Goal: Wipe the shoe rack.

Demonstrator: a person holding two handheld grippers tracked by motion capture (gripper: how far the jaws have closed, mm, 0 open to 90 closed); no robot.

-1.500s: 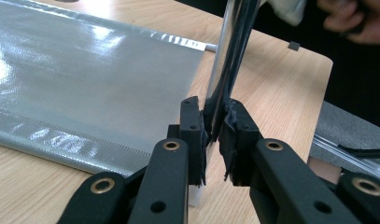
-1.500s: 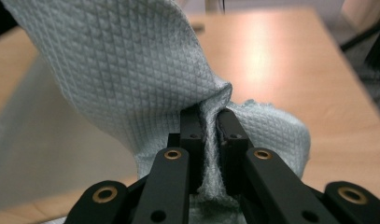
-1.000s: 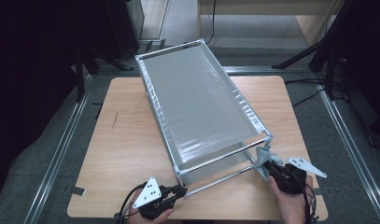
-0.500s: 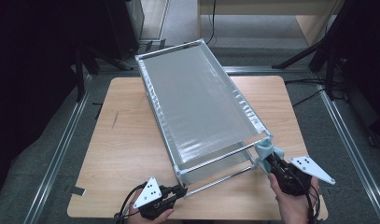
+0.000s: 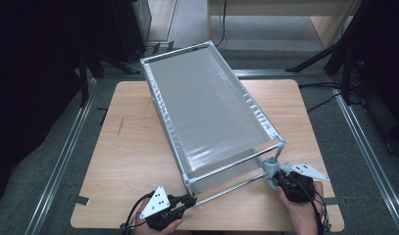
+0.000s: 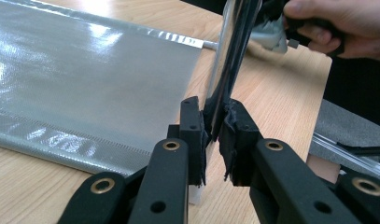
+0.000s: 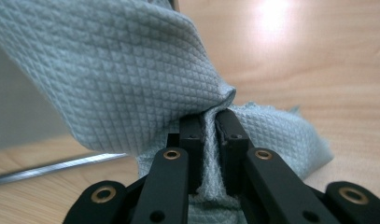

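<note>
A metal rack frame (image 5: pixel 163 113) with a grey sheet (image 5: pixel 207 107) stretched in it lies slanted on the wooden table (image 5: pixel 123 152). My left gripper (image 5: pixel 189 199) is at the near left corner, shut on the frame's lower rod (image 5: pixel 231 188). In the left gripper view the shiny rod (image 6: pixel 230 60) runs up from between the pads of the left gripper (image 6: pixel 213 126). My right gripper (image 5: pixel 278 175) is shut on a pale blue cloth (image 5: pixel 271 168) and holds it against the frame's near right corner post. In the right gripper view the waffle-textured cloth (image 7: pixel 131 70) bunches out of the right gripper (image 7: pixel 208 126).
The table's near edge (image 5: pixel 236 226) lies just below both hands. Metal floor rails (image 5: pixel 55 166) run along both sides of the table. Dark stands and cables (image 5: pixel 329 58) sit at the back. A thin rod (image 7: pixel 57 168) crosses low in the right gripper view.
The right gripper with the cloth moved a little along the near right corner post, first up, then slightly back. The left gripper kept still on the rod.
</note>
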